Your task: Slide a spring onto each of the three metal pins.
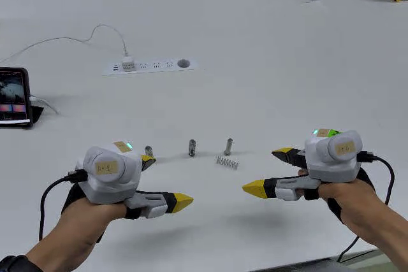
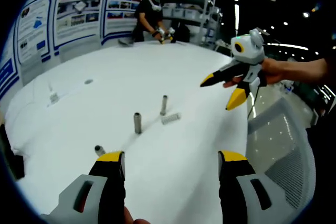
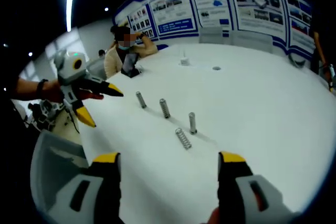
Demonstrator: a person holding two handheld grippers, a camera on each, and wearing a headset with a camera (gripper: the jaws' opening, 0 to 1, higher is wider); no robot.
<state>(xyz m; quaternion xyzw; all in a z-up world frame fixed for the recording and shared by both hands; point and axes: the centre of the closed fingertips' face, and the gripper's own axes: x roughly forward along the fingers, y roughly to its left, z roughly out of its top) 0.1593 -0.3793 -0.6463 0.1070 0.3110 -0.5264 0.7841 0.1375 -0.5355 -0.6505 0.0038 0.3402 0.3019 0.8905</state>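
- Head view: the left claw (image 1: 164, 181) and right claw (image 1: 268, 170) hover low over the white worktop (image 1: 268, 62). Both are spread wide and hold nothing, with their tips turned inward toward the work between them.
- Three pins stand upright in a row just ahead. The left pin (image 1: 148, 151) is just beside the left claw's upper tip, then come the middle pin (image 1: 192, 148) and the right pin (image 1: 228, 146). The middle one looks ribbed, as if it already carries a spring. The right one looks bare, and the left one is too small to tell.
- A loose spring (image 1: 227, 162) lies flat just in front of the right pin. It is nearer the right claw, so that claw seems best placed to fetch it.
- Left gripper view: its own jaws stand wide apart and empty, with the nearest pin just past the left jaw. The other claw hangs open across the worktop.
- Right gripper view: the jaws are equally wide and empty. The loose spring and the bare pin sit between them, probably lined up for a pick.
- A power strip (image 1: 150, 65) lies well behind, out of the way.
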